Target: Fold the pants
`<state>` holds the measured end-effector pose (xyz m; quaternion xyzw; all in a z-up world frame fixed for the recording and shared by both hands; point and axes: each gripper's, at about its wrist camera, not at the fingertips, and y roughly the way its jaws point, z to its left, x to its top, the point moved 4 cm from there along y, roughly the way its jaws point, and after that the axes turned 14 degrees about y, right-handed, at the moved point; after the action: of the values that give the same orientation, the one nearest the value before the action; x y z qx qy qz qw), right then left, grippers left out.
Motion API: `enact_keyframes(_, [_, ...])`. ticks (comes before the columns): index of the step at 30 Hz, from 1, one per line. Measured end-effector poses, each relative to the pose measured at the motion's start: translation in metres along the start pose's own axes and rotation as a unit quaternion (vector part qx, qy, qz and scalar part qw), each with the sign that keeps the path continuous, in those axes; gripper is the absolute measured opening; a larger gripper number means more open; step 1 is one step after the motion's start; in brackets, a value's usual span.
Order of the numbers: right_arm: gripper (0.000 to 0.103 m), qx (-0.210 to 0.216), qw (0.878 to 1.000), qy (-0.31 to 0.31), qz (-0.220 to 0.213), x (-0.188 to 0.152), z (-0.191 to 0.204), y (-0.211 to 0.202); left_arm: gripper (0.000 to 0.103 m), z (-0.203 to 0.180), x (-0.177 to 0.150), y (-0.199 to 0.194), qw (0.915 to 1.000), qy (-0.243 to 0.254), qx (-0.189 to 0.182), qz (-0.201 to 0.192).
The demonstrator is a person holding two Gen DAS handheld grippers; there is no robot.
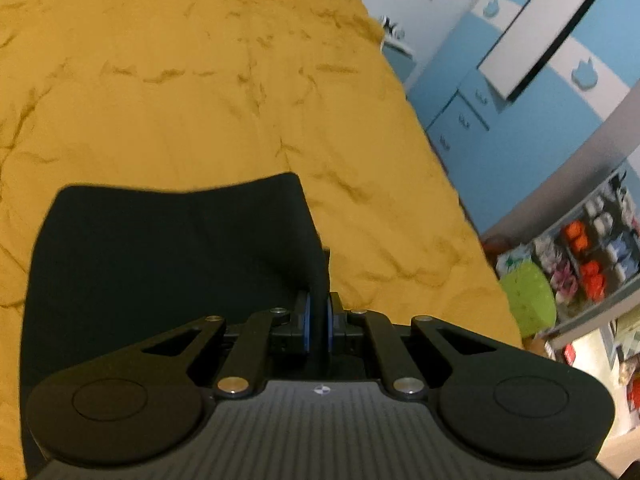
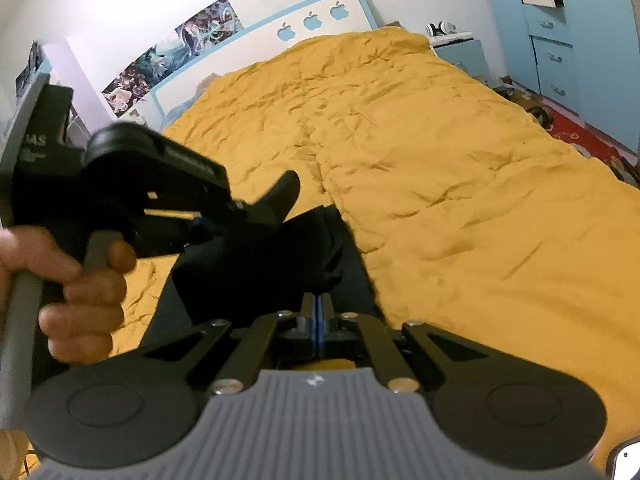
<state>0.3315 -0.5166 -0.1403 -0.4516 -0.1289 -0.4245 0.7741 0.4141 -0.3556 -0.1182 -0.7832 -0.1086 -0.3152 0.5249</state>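
The black pants (image 1: 168,248) lie partly on the yellow bedspread (image 1: 200,92), with their near edge lifted. My left gripper (image 1: 319,312) is shut on a fold of the pants' right edge. In the right wrist view the pants (image 2: 280,256) hang bunched between both grippers. My right gripper (image 2: 319,316) is shut on the black cloth. The left gripper (image 2: 244,208), held in a hand, shows at the left of that view, clamped on the same cloth.
The yellow bedspread (image 2: 440,168) covers a wide bed with a white and blue headboard (image 2: 280,28). Blue cabinets (image 1: 500,92) and a shelf with toys (image 1: 580,252) stand to the right. A nightstand (image 2: 460,52) is beside the bed.
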Motion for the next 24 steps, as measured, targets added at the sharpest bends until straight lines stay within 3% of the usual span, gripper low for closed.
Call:
enact_keyframes(5, [0.000,-0.014,1.000,-0.009,0.006,-0.004,0.001,0.006,0.010,0.003,-0.007,0.008,0.9986,0.002,-0.027,0.045])
enact_keyframes(10, [0.000,-0.031,0.999,-0.016,0.009,-0.004,0.004,0.007,0.020,-0.002,-0.011,0.007,0.9938,0.023,-0.073,0.081])
enact_keyframes(13, [0.000,-0.036,0.999,-0.019,0.004,-0.002,0.006,0.003,0.020,-0.005,-0.014,-0.010,0.9908,0.050,-0.100,0.077])
enact_keyframes(16, [0.004,-0.027,1.000,-0.006,0.000,0.003,0.003,-0.003,0.020,0.006,-0.009,-0.035,0.9925,0.066,-0.094,0.041])
enact_keyframes(18, [0.017,-0.012,1.000,0.016,0.001,0.006,-0.001,-0.004,0.020,0.023,-0.008,-0.050,0.9944,0.069,-0.076,0.025])
enact_keyframes(20, [0.023,0.003,0.999,0.036,0.003,0.008,-0.003,-0.004,0.020,0.042,-0.008,-0.063,0.9959,0.074,-0.051,0.008])
enact_keyframes(24, [0.025,0.031,0.997,0.068,0.022,0.009,-0.003,0.009,0.020,0.082,-0.016,-0.073,0.9986,0.048,-0.021,-0.001])
